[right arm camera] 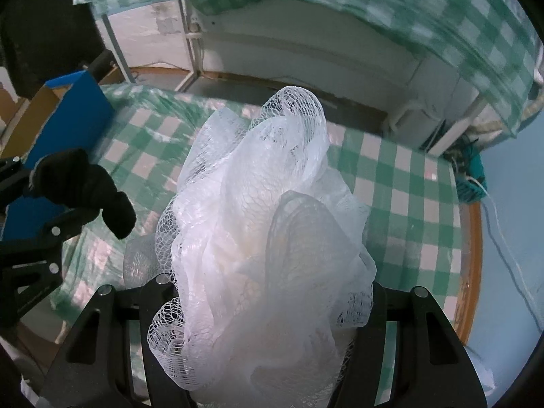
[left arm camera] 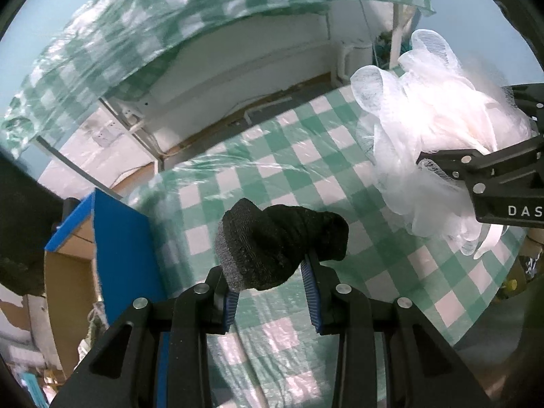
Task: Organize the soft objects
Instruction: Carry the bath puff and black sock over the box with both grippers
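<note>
My left gripper (left arm camera: 272,272) is shut on a rolled black sock (left arm camera: 282,244) and holds it above the green-checked table (left arm camera: 306,156). It also shows at the left of the right wrist view, where the sock (right arm camera: 85,187) hangs from the left gripper (right arm camera: 51,200). My right gripper (right arm camera: 268,309) is shut on a white mesh bath pouf (right arm camera: 265,238) that hides its fingertips. In the left wrist view the pouf (left arm camera: 431,129) sits at the right, held by the right gripper (left arm camera: 476,149) above the table.
A cardboard box with blue flaps (left arm camera: 115,238) stands at the table's left edge; it also shows in the right wrist view (right arm camera: 68,119). A second checked surface (left arm camera: 190,10) lies beyond, with white frames and walls between. Cables (right arm camera: 476,183) hang at the right.
</note>
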`<state>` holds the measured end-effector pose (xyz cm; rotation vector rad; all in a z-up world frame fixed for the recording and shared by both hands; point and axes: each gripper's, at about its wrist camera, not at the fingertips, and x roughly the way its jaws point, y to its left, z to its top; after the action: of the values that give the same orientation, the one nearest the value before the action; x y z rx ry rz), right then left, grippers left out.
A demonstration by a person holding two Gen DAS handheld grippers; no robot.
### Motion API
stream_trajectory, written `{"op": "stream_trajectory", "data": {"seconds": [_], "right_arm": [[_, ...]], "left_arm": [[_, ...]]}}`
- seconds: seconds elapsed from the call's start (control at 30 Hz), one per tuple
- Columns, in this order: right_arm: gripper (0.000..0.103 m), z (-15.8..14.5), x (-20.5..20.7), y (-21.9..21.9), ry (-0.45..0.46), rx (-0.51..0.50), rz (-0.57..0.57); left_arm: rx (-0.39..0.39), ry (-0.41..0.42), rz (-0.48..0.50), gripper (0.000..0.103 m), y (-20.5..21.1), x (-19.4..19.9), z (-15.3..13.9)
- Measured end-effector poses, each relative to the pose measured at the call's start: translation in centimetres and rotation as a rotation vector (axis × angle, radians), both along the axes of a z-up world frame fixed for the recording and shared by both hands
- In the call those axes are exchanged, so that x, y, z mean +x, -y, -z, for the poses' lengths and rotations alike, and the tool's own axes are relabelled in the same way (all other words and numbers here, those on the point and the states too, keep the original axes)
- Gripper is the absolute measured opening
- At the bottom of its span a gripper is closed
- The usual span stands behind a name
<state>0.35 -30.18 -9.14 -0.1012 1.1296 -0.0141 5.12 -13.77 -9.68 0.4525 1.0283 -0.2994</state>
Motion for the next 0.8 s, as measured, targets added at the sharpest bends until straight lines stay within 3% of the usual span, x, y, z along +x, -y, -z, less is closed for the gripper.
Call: {"op": "stream_trajectory", "data": {"seconds": [0.8], "right_arm": [[0.059, -6.0, 2.1, -6.0, 0.112, 0.008, -0.102]], "left_arm": [[-0.029, 0.110, -0.114, 0.034, -6.1, 0.1, -4.8]]}}
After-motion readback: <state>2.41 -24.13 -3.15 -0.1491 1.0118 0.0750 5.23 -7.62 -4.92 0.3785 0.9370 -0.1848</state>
